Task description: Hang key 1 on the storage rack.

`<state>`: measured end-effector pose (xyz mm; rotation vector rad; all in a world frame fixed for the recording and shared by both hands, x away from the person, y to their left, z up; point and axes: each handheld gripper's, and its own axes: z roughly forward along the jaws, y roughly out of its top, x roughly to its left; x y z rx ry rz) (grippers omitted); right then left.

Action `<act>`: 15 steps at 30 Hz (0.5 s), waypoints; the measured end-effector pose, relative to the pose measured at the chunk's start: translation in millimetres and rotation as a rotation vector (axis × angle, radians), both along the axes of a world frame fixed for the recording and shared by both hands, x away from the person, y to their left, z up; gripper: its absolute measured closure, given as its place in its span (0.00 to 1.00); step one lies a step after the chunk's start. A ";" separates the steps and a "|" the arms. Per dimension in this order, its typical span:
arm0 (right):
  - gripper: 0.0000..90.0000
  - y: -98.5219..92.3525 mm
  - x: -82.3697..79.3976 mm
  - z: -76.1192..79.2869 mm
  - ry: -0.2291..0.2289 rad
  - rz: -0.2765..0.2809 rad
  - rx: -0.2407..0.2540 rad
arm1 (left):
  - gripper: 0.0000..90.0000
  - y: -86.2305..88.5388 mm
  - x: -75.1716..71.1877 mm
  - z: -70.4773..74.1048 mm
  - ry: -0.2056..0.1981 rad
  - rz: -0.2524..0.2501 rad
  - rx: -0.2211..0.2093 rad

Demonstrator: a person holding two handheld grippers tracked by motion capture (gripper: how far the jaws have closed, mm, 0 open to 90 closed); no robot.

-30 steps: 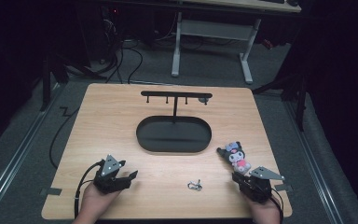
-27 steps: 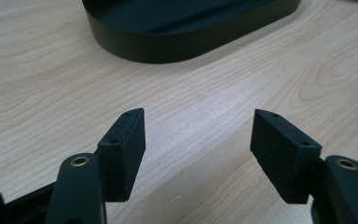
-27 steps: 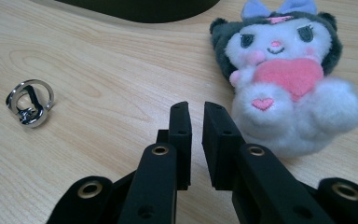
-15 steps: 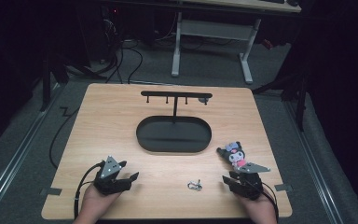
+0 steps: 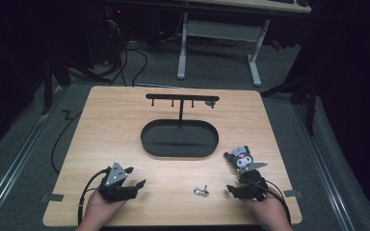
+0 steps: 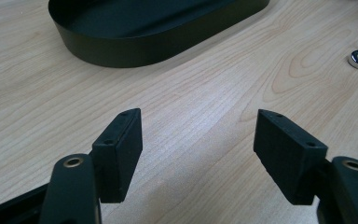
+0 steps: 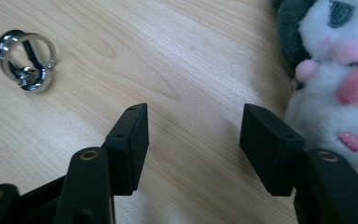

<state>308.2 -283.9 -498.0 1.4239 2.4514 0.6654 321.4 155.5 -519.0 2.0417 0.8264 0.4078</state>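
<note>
Grippers, two, both mine. My right gripper (image 7: 193, 149): jaws apart, just been opening, nothing between them; bare wood under the gap. Just beside its right jaw lies the plush keychain toy (image 7: 335, 79), white face, pink cheeks, dark ears, flat on the desk (image 5: 115, 139) and not held. Farther off on the other side, the metal key ring with clasp (image 7: 25, 60), loose on the wood, apart from the toy.

My left gripper (image 6: 198, 154): jaws wide, empty, low over the desk near its front edge.

Progress, as I judge it: toy set down and released, ring lying by itself between my two hands; ring and toy unjoined, nothing hung on the stand (image 5: 180, 101), whose hooks look bare.

Beyond: black oval tray (image 5: 179, 138) at mid-desk, the stand's post rising from it. Surface pale wood. Room dark; grey carpet, cables, a white-legged table (image 5: 217, 43) behind.
</note>
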 end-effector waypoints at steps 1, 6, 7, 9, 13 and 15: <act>0.46 0.1 1.0 2.5 0.011 0.004 0.002 | 0.37 0.1 0.2 -0.1 0.002 -0.002 0.002; 0.44 2.9 6.6 16.1 0.053 0.025 -0.017 | 0.37 0.5 0.4 0.0 -0.001 -0.001 -0.002; 0.44 3.8 8.0 18.6 0.063 0.031 -0.025 | 0.37 0.4 0.4 -0.1 0.000 -0.001 -0.002; 0.43 6.2 11.0 23.9 0.095 0.041 -0.045 | 0.37 0.0 0.4 -0.1 0.003 -0.006 0.002; 0.39 11.6 16.7 28.9 0.167 0.064 -0.073 | 0.37 -1.8 0.0 -1.0 0.002 -0.012 0.005; 0.39 14.1 18.5 29.1 0.193 0.079 -0.094 | 0.37 -1.9 -0.1 -1.0 0.001 -0.013 0.006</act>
